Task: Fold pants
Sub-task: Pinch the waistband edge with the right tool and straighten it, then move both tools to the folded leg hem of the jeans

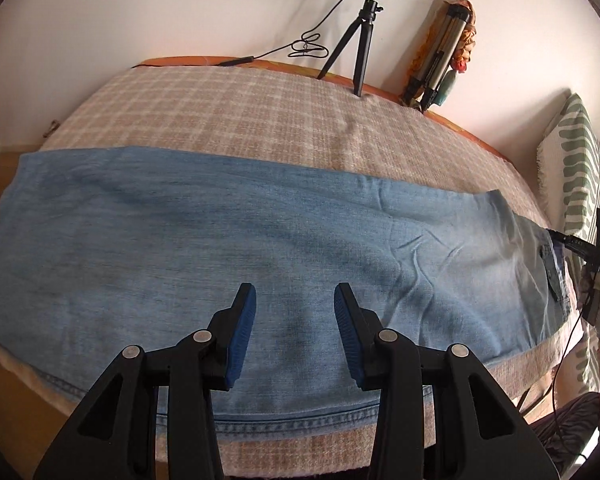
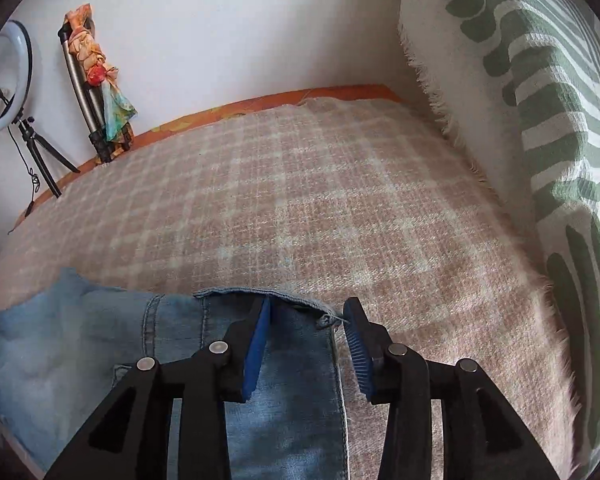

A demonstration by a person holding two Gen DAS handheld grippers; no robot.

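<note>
Light blue denim pants lie flat lengthwise across a plaid-covered bed, one leg on the other, waist to the right. My left gripper is open and empty, hovering over the middle of the legs near the front seam. In the right wrist view the waistband end of the pants lies under my right gripper, which is open, its jaws straddling the waistband's far corner. The right gripper also shows at the right edge of the left wrist view.
A beige plaid blanket covers the bed. A green-and-white patterned cushion stands along the right side. A ring light on a small tripod and a folded tripod with a scarf stand at the far wall.
</note>
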